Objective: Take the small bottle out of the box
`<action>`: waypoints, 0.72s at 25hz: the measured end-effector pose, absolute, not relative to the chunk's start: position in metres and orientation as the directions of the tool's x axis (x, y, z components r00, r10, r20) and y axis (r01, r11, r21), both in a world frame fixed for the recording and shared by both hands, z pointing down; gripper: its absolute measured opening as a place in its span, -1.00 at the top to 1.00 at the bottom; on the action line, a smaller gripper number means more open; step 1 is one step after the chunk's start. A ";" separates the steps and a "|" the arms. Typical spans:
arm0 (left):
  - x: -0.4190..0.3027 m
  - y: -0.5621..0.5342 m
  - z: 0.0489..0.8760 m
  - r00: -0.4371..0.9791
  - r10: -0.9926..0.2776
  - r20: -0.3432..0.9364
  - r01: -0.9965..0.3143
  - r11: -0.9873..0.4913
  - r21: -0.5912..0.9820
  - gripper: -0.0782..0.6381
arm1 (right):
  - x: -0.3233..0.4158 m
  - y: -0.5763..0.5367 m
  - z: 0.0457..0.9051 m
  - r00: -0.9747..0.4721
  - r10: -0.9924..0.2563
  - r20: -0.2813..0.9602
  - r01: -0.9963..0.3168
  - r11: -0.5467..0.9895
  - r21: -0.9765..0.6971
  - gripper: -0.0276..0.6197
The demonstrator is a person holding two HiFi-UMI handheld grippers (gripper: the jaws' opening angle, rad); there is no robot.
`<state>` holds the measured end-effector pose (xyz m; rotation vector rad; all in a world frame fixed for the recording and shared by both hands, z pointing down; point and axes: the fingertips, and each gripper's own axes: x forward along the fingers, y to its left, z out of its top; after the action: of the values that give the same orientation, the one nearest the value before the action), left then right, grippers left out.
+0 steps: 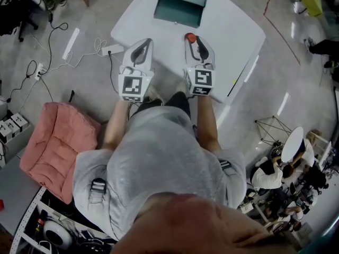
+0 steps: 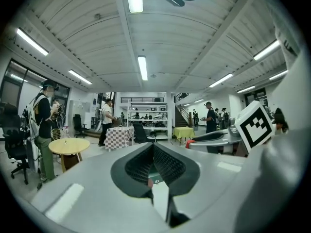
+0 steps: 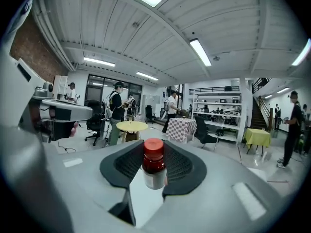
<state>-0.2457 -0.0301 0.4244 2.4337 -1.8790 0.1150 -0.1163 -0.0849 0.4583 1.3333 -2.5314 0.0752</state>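
Grey workshop floor surrounds a white table point(image 1: 233, 30), seen steeply from above. Nearest the camera is the person's grey shirt point(image 1: 159, 168), with a pink cushion point(image 1: 55, 147) on the floor at their left. Both forearms reach forward over the table's near edge. The left gripper point(image 1: 144, 45) has its jaws brought together at the tips with nothing between them. Beside it, the right gripper point(image 1: 195, 44) clamps the small bottle point(image 3: 154, 171) by its sides, upright, red cap up and dark body with a pale label showing between the ribbed pads. The bottle is outside the teal box point(image 1: 180, 3), which sits at the table's far end, well apart from both grippers. Beyond, the right gripper view shows a round yellow table point(image 3: 131, 126) and people standing.
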 end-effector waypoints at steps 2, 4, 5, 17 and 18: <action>-0.236 -0.033 0.425 0.273 -0.957 0.098 -0.962 -0.274 0.005 0.75 | -0.104 -0.085 0.458 -0.516 -0.815 0.264 -0.830 0.552 0.083 0.52; -0.226 -0.036 0.424 0.291 -0.952 0.098 -0.956 -0.292 0.005 0.75 | -0.093 -0.085 0.458 -0.501 -0.825 0.263 -0.840 0.536 0.081 0.52; -0.221 -0.038 0.423 0.300 -0.949 0.098 -0.954 -0.301 0.005 0.75 | -0.087 -0.085 0.457 -0.494 -0.829 0.261 -0.845 0.529 0.081 0.52; -0.127 -0.064 0.419 0.394 -0.913 0.107 -0.918 -0.397 -0.003 0.75 | 0.010 -0.095 0.459 -0.412 -0.871 0.268 -0.893 0.445 0.073 0.52; -0.119 -0.066 0.419 0.402 -0.909 0.110 -0.914 -0.405 -0.006 0.75 | 0.019 -0.097 0.460 -0.404 -0.874 0.268 -0.897 0.436 0.070 0.52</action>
<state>-0.1194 -0.0657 0.4193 2.5834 -1.6817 0.1476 0.0190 -0.0968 0.4599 1.5350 -2.4272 0.1233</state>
